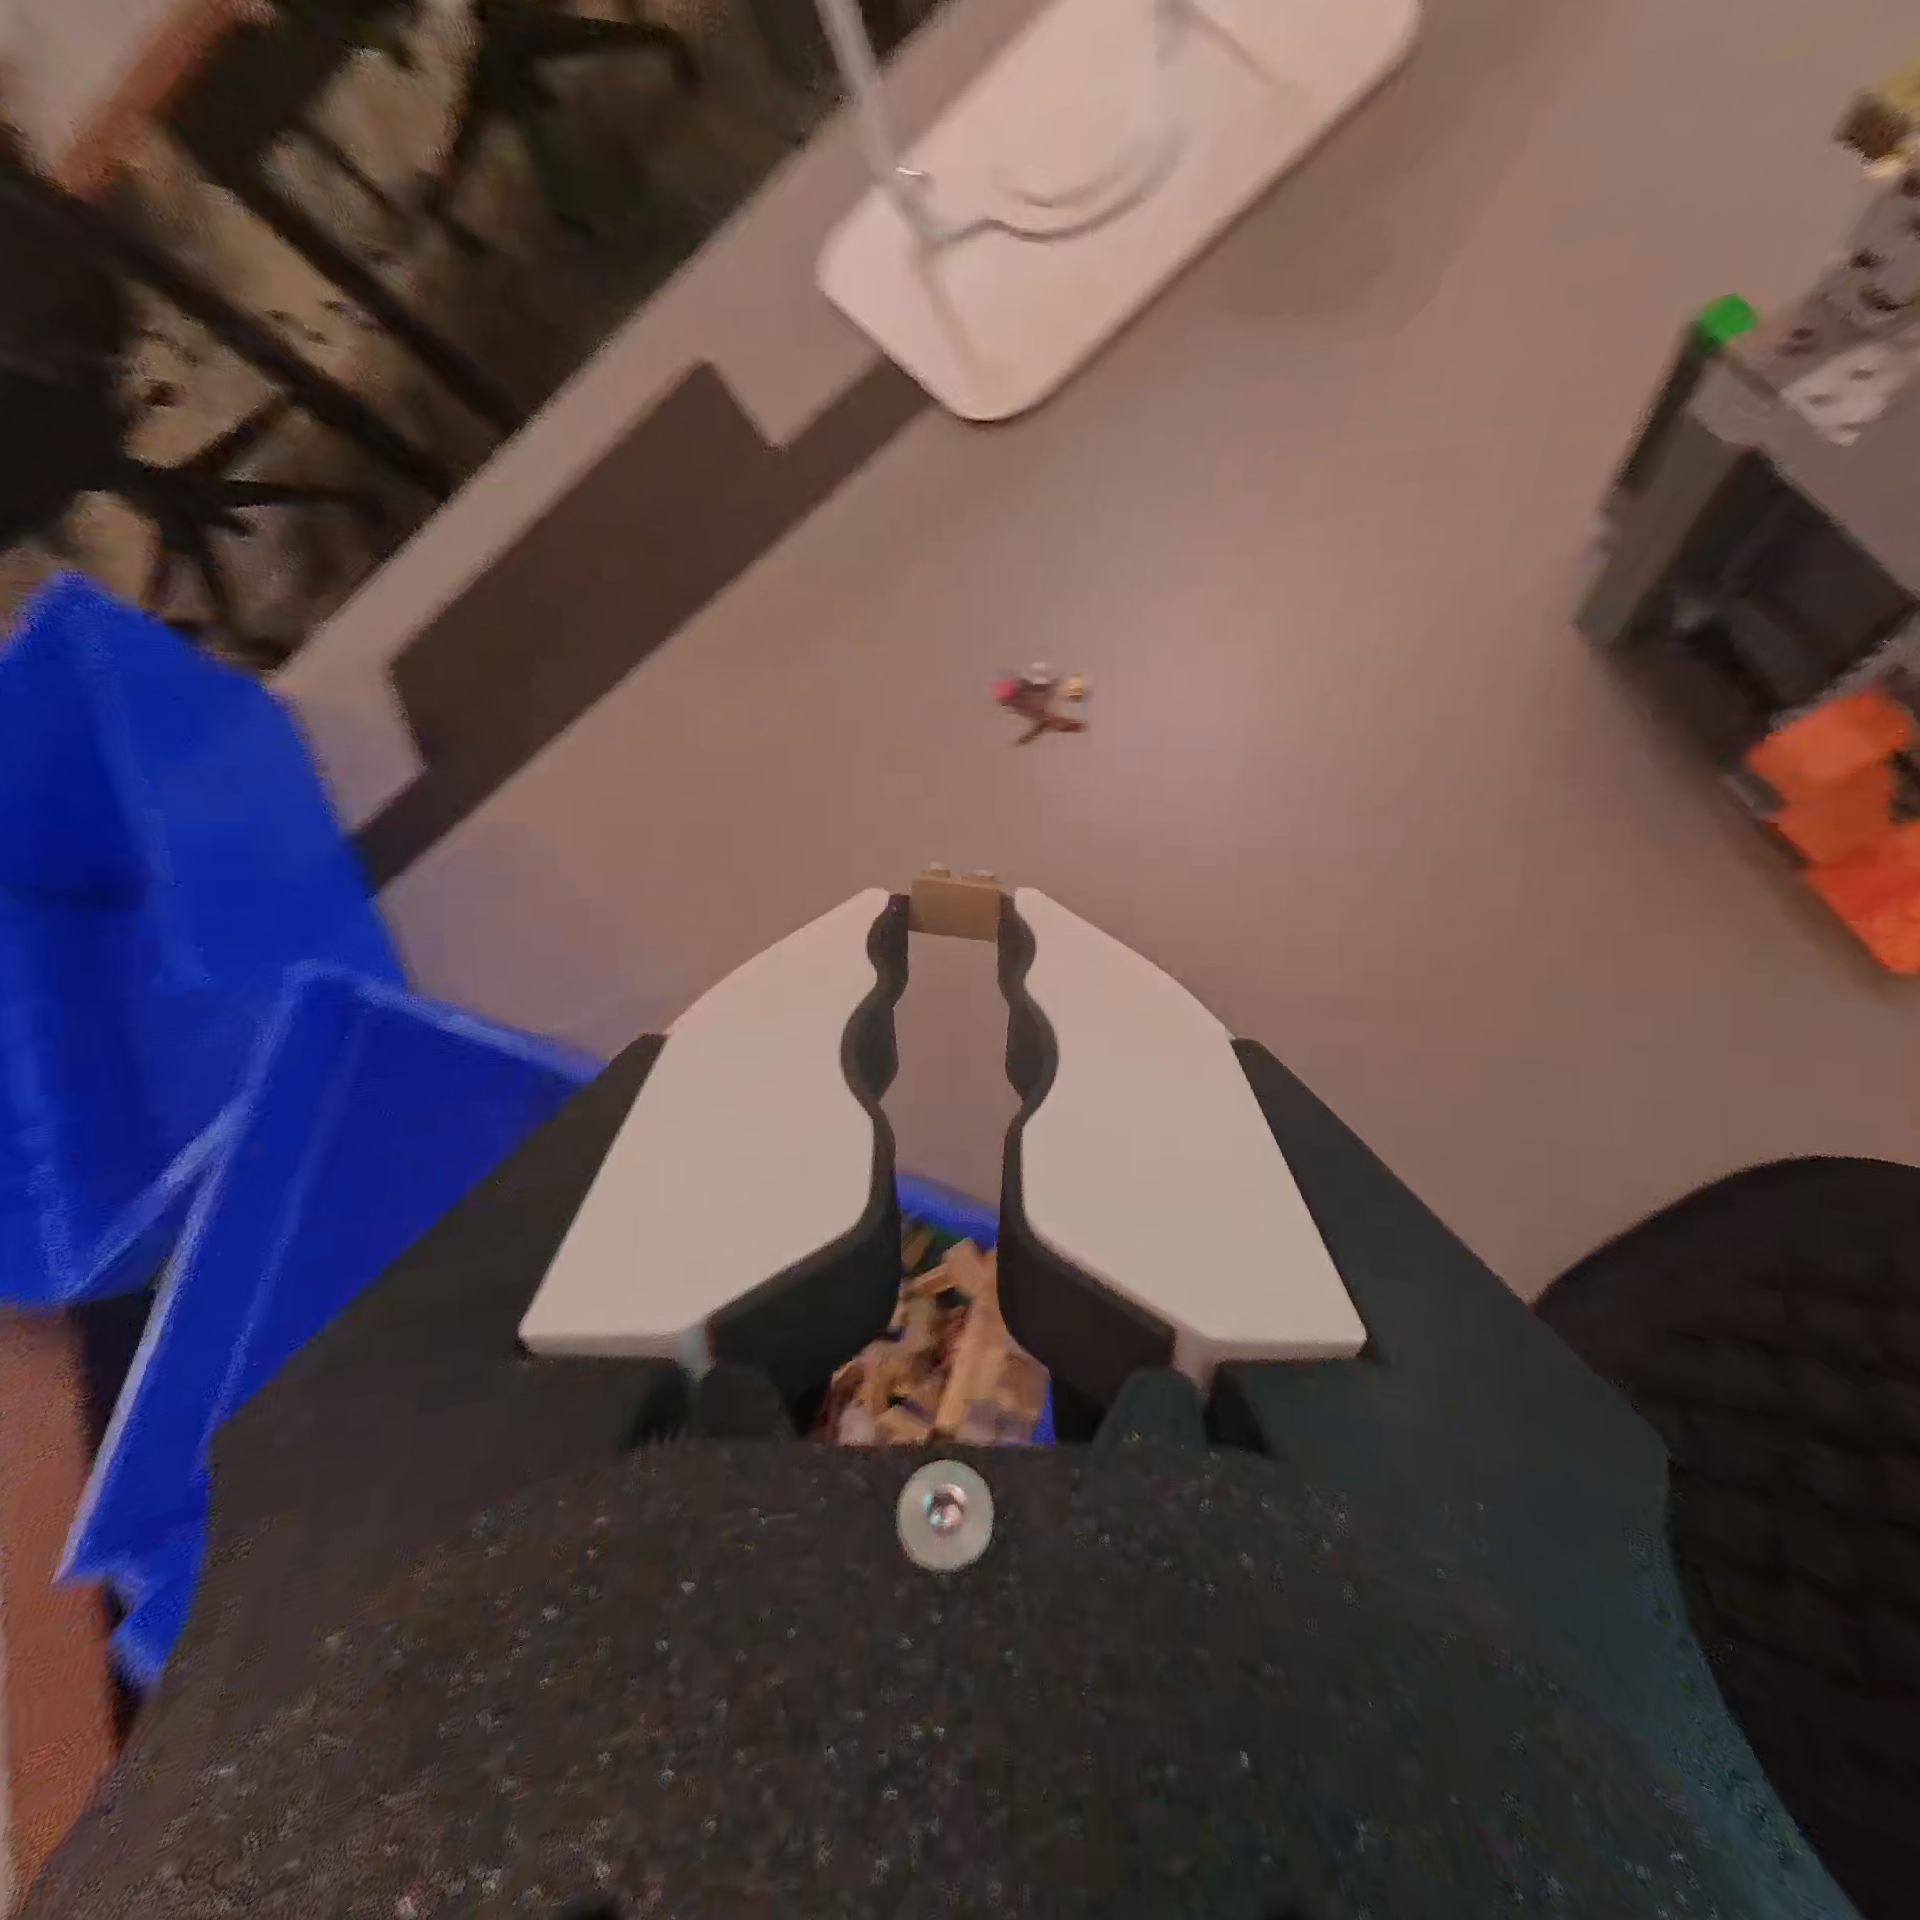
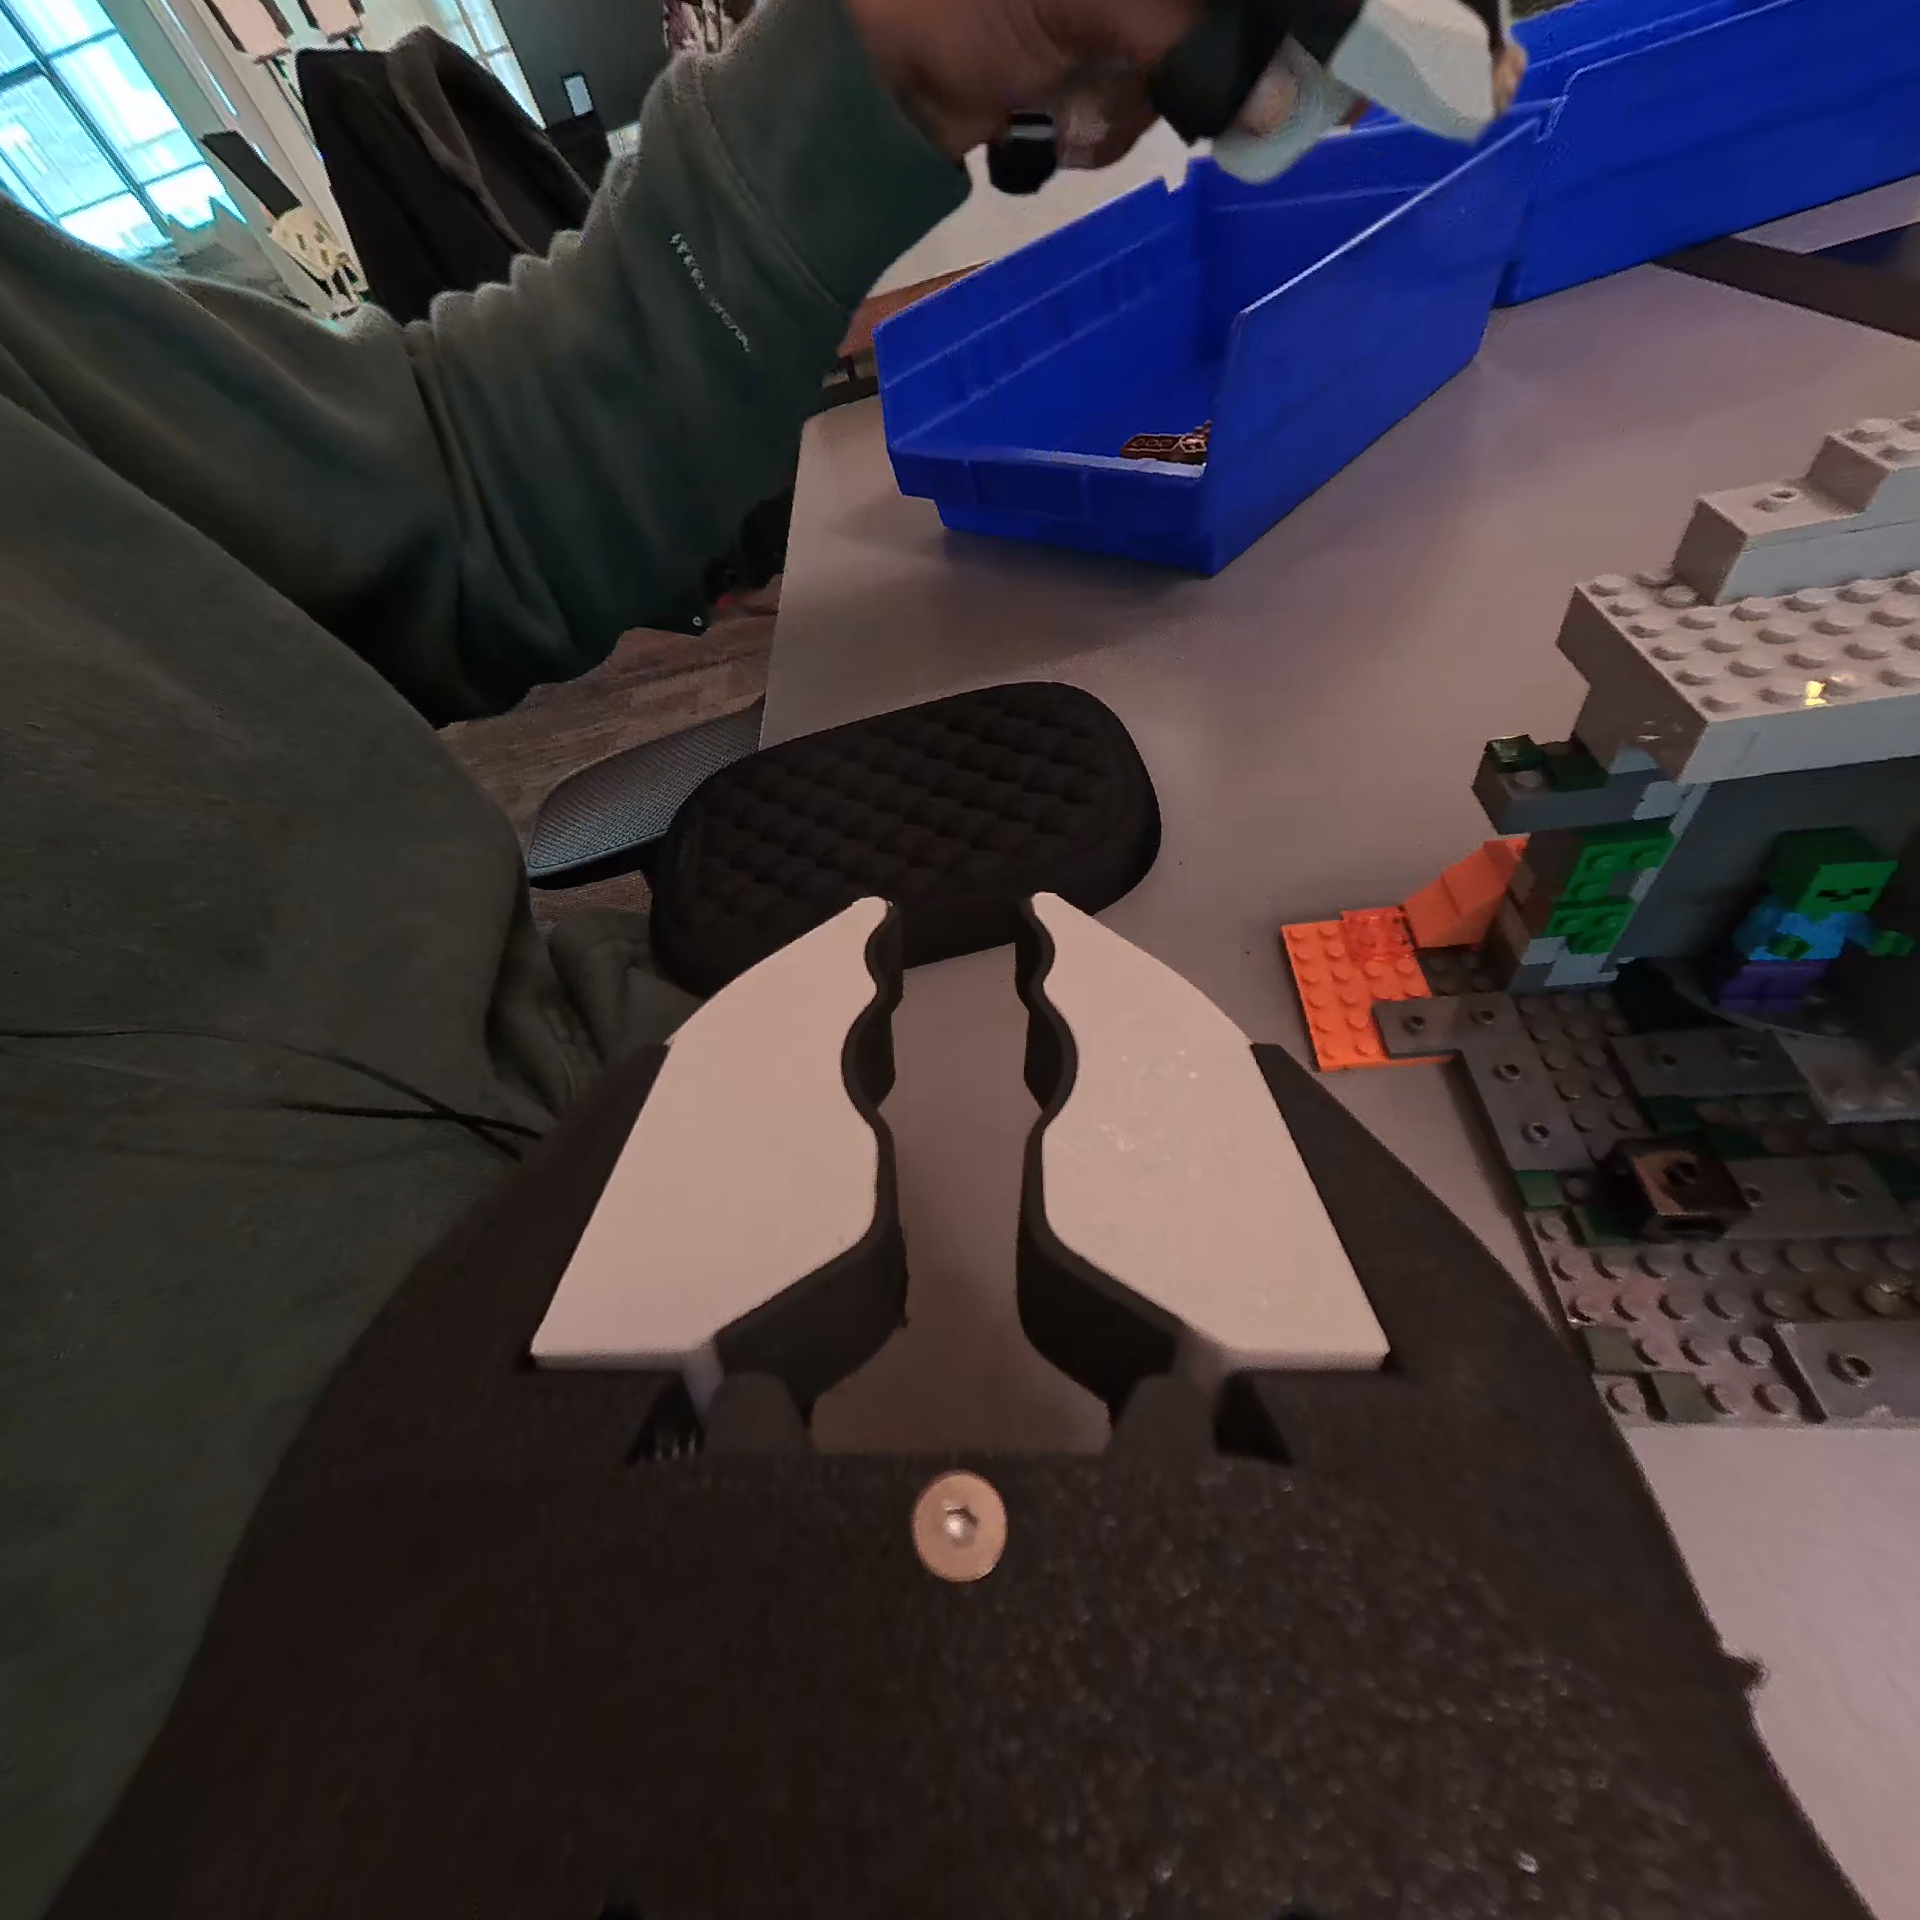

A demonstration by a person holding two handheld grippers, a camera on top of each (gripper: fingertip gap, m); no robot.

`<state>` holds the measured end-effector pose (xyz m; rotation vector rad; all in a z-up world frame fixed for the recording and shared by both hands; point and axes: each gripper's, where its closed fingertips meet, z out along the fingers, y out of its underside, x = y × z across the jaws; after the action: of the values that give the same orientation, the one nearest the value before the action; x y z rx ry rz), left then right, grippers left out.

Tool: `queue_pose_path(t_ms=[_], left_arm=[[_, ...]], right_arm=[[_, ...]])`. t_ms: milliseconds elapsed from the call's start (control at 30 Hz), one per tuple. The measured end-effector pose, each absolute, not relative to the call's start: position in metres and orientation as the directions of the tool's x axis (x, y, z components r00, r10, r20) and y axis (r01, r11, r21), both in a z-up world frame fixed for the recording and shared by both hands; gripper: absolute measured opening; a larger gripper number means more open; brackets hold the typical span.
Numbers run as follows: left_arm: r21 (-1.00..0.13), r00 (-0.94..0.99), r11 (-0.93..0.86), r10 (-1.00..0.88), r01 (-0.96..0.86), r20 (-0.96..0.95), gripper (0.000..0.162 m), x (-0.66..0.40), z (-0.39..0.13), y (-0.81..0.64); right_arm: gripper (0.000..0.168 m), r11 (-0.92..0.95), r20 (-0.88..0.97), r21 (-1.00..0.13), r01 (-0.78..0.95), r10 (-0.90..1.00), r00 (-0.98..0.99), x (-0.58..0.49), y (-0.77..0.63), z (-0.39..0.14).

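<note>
Left gripper (image 1: pixel 956 914) pinches a tan brick (image 1: pixel 954 906); blue bin (image 1: pixel 208 935) blurred.

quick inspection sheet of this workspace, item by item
surface: grey table, mostly bare.
job's things: tan brick pinched at the left gripper's tips; blue bin holding a few brown pieces; grey brick model with orange plates and a green figure.
clutter: small loose piece on the table; black textured pad at the table edge; white flat base.
grippers: left gripper shut on the brick; right gripper open, empty, above the pad.
cables: nothing seen.
surroundings: person's green sleeve, windows behind.
</note>
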<state>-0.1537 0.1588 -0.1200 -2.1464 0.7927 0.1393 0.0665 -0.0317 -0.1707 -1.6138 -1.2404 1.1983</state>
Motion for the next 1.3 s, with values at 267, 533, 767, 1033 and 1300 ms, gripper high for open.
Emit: queue_pose_path(t_ms=[267,533,767,1033,1300], left_arm=[[-0.651,0.864,-0.572,-0.271,-0.499,-0.424,0.017,-0.250,-0.133,0.138],[-0.613,0.902,-0.677,-0.189,-0.407,-0.389,0.017,-0.294,-0.185,0.116],[-0.627,0.929,-0.703,-0.141,-0.337,-0.342,0.028,-0.306,-0.206,0.108],[-0.643,0.939,-0.701,-0.121,-0.310,-0.321,0.063,-0.306,-0.211,0.108],[-0.725,0.939,-0.601,-0.149,-0.335,-0.311,0.059,-0.277,-0.186,0.104]], right_arm=[[0.020,-0.247,-0.228,-0.928,0.279,0.969,0.098,0.066,-0.032,-0.175],[0.020,-0.251,-0.232,-0.924,0.288,0.968,0.101,0.065,-0.032,-0.178],[0.020,-0.256,-0.235,-0.921,0.294,0.966,0.106,0.064,-0.031,-0.181],[0.019,-0.258,-0.235,-0.921,0.292,0.966,0.112,0.064,-0.031,-0.181],[0.019,-0.237,-0.202,-0.928,0.288,0.969,0.143,0.069,-0.024,-0.177]])
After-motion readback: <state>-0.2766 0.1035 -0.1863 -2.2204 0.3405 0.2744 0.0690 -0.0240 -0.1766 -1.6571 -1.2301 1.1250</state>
